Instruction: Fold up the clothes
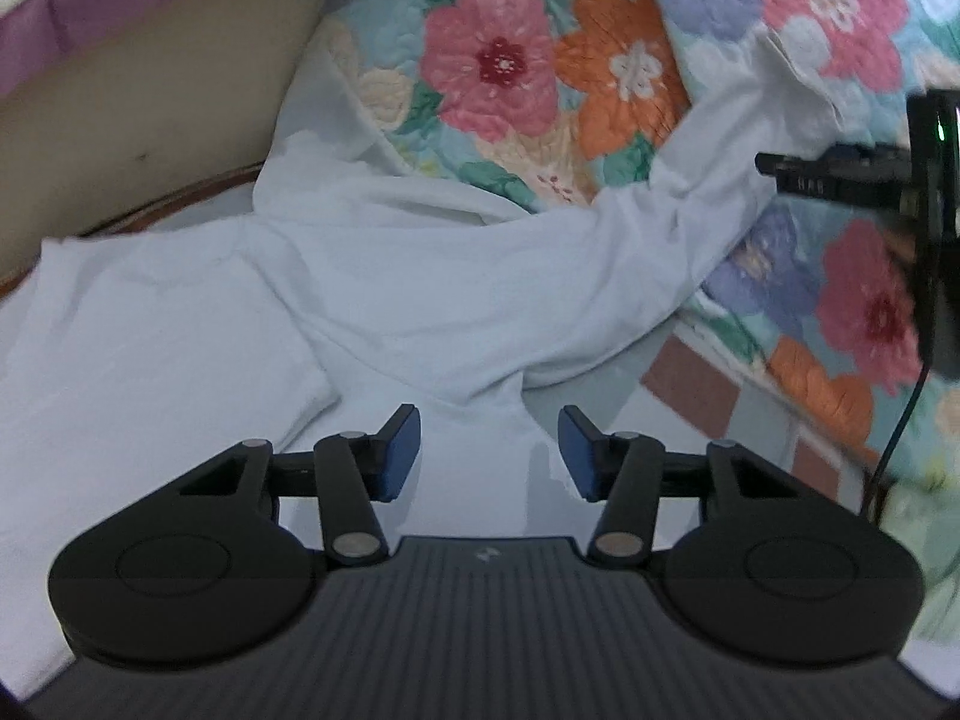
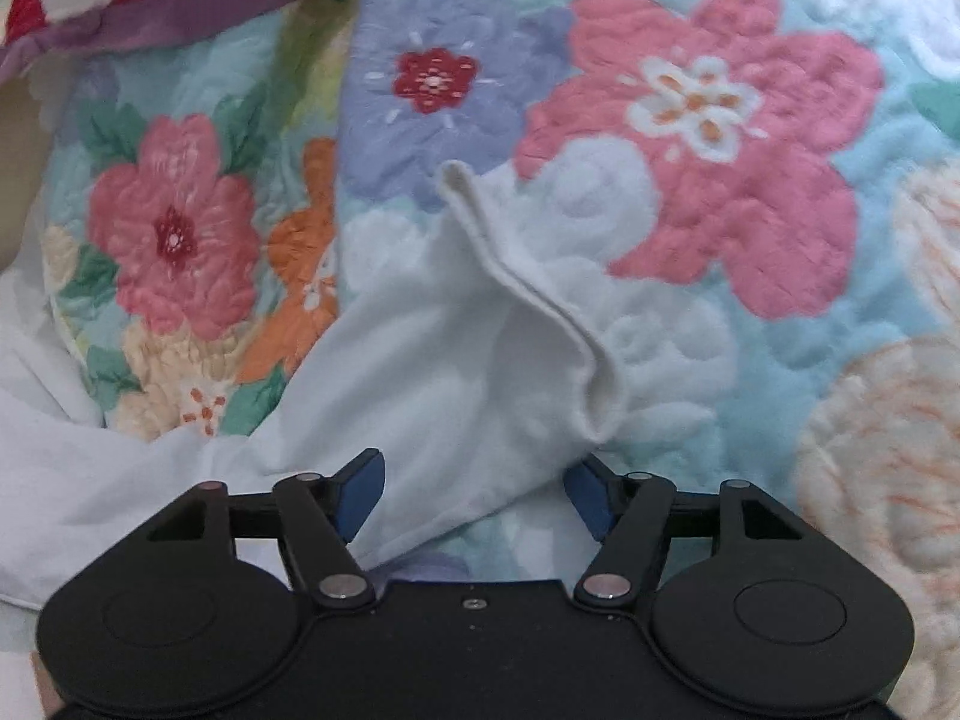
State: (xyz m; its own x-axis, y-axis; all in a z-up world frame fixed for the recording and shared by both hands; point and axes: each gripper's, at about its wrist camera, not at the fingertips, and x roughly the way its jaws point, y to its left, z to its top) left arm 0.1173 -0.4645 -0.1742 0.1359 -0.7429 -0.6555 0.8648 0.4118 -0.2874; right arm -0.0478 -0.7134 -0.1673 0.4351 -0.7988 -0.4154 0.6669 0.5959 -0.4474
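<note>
Sprawling soft white garment point(image 1: 420, 276), quilted bedspread point(image 2: 750, 192)

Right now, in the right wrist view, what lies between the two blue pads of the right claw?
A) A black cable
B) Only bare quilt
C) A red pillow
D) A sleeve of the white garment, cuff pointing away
D: the white sleeve runs out from between the open pads of the right claw, with its hemmed cuff lying further out on the floral quilt.
</note>
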